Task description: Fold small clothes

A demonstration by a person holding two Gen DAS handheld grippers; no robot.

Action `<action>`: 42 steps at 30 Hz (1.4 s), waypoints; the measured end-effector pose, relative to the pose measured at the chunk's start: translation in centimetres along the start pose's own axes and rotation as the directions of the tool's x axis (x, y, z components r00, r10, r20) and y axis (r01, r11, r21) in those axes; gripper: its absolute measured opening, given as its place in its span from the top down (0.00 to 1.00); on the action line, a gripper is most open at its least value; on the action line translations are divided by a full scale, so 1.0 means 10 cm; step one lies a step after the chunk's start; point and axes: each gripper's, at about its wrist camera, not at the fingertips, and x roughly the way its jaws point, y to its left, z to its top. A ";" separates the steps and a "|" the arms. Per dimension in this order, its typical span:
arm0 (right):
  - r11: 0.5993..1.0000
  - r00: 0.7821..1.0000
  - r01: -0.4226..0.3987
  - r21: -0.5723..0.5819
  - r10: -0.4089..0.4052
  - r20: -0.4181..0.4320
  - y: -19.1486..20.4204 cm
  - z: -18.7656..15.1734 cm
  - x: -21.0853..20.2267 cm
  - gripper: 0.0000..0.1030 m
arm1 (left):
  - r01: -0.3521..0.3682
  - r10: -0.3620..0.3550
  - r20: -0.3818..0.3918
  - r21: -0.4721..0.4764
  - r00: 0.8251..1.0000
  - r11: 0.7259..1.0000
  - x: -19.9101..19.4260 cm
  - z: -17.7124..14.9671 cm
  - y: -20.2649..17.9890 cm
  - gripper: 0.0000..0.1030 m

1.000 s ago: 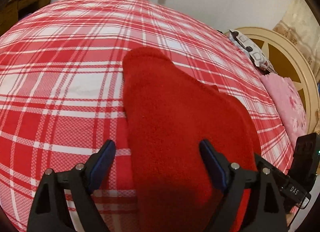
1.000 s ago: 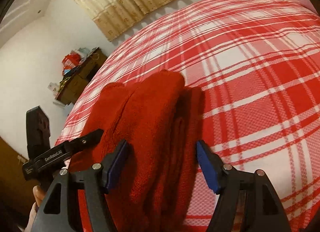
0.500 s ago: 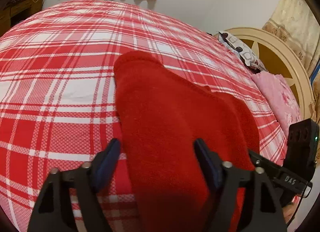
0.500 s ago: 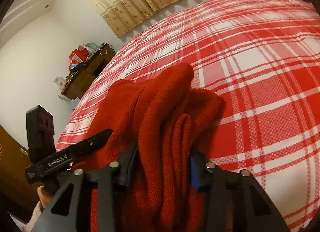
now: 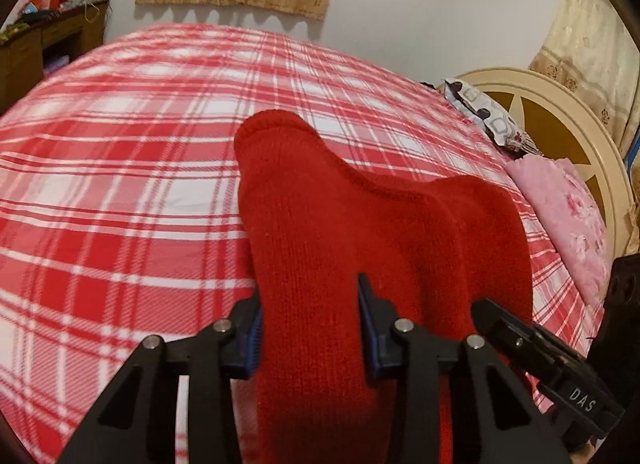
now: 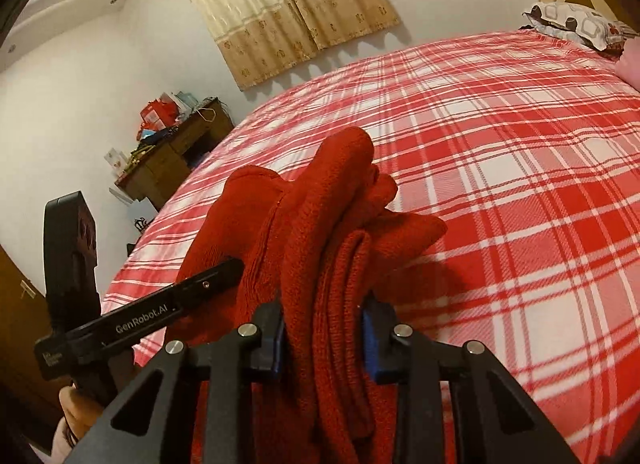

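Observation:
A red knitted garment (image 5: pixel 340 232) lies bunched on the red and white plaid bed (image 5: pixel 120 184). My left gripper (image 5: pixel 310 328) is shut on its near edge, the cloth pinched between the blue pads. In the right wrist view the same garment (image 6: pixel 332 232) rises in thick folds, and my right gripper (image 6: pixel 322 338) is shut on a bundle of those folds. The right gripper's black body (image 5: pixel 560 368) shows at the lower right of the left wrist view. The left gripper's body (image 6: pixel 140 324) shows at the left of the right wrist view. The garment's far end is lifted and creased.
A cream round headboard (image 5: pixel 568 120), a patterned pillow (image 5: pixel 488 116) and a pink floral pillow (image 5: pixel 568 216) lie at the bed's right end. A dark wooden desk (image 6: pixel 172 160) with clutter stands by the wall. Beige curtains (image 6: pixel 280 4) hang behind the bed.
Both grippers went from open to shut on the red garment. The cloth has been gathered and lifted off the bed into upright folds.

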 end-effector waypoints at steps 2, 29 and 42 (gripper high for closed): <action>1.000 1.000 -0.009 0.006 0.009 0.005 0.08 -0.04 -0.04 0.70 | -0.027 0.027 0.013 0.010 1.000 1.000 -0.08 -0.04 -0.01 0.60; 0.930 0.928 -0.366 -0.039 0.361 -0.095 2.19 -0.18 0.40 0.70 | -0.277 0.301 0.205 -0.139 0.931 0.951 -1.54 -0.11 1.39 0.60; 0.760 0.719 -0.645 0.076 0.638 -0.275 3.81 -0.64 1.62 0.70 | -0.536 0.592 0.187 -0.278 0.784 0.797 -2.21 -0.11 2.79 0.60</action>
